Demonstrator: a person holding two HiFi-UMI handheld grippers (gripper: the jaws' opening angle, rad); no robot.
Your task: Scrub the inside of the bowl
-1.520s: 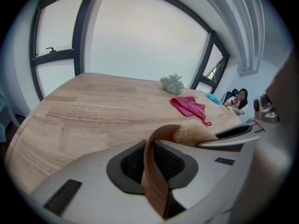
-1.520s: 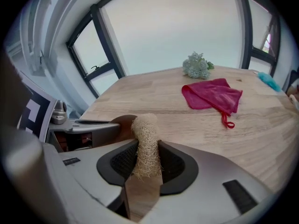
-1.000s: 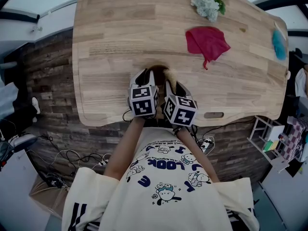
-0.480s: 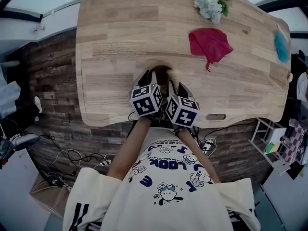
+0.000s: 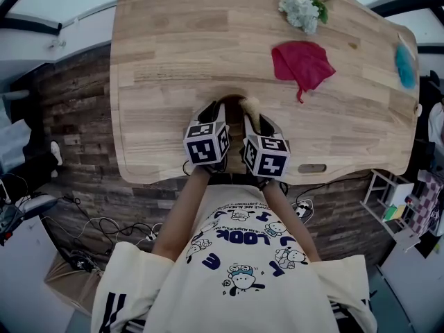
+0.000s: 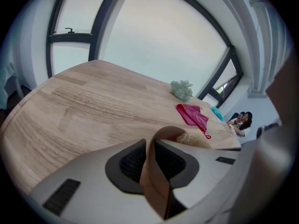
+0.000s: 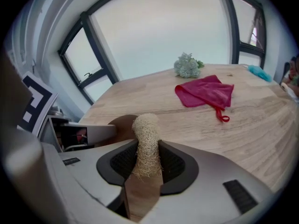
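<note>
1. The wooden table (image 5: 173, 47) fills the upper part of the head view. Its near edge lies just in front of the person (image 5: 236, 269), who wears a cream printed shirt.
2. The left gripper (image 6: 152, 148) is low at the table's near edge, beside the right one. Its jaws are closed on the thin brown wall of the bowl (image 5: 232, 103), with a pad on each side of the rim.
3. The right gripper (image 7: 147, 148) is just right of the left one. Its jaws pinch a loofah (image 7: 145, 143), whose rounded tip sticks out past the pads.
4. The bowl sits on the table near the front edge, just beyond the two marker cubes. In the head view the grippers cover much of it.
5. A red cloth (image 5: 300, 62) lies crumpled on the table, well beyond the bowl and to the right.
6. A pale flower bunch (image 5: 302, 9) lies near the far edge, behind the cloth.
7. A teal item (image 5: 404, 66) sits at the right edge. It is too small to identify.
8. The loofah's tip is beside the bowl's rim. I cannot tell whether they touch.
</note>
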